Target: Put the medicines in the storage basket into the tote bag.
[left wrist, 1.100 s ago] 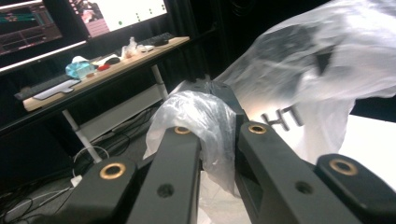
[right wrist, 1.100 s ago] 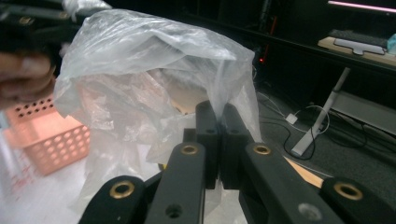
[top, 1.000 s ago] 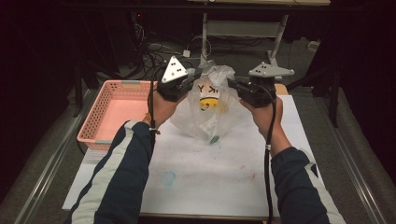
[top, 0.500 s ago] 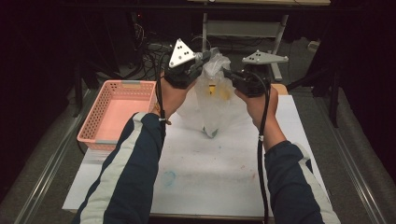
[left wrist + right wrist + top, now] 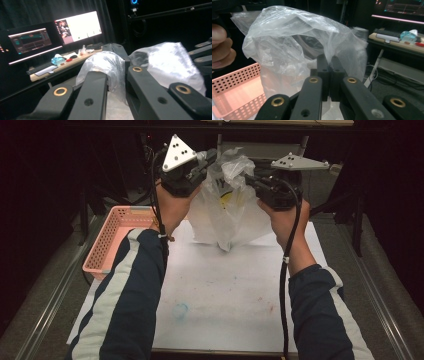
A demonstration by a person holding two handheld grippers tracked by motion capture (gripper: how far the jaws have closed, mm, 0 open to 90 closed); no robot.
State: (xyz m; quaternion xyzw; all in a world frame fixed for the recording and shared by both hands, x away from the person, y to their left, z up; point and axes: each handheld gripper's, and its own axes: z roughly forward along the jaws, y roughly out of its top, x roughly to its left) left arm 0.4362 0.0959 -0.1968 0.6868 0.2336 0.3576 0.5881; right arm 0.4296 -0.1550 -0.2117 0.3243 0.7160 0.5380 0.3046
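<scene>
Plastic bag [image 5: 231, 205] hangs btwn left tongs [image 5: 206, 159] & right tongs [image 5: 250, 179] — both pinching its top.

The table [image 5: 225, 295] carries a white sheet over most of its top, with grey edges showing along both sides. The sheet is smudged: a pale blue ring-shaped stain [image 5: 180, 310] sits well below the left gripper [image 5: 207, 160], toward the near edge, and faint reddish marks [image 5: 272, 307] lie well below the right gripper [image 5: 250, 179], also on the near half. A pink perforated basket [image 5: 112, 242] rests on the table's left part, below and outward of the left gripper, overlapping the sheet's left border. From the right gripper view, the same basket [image 5: 234, 87] shows low at the left, beside the jaws.
</scene>
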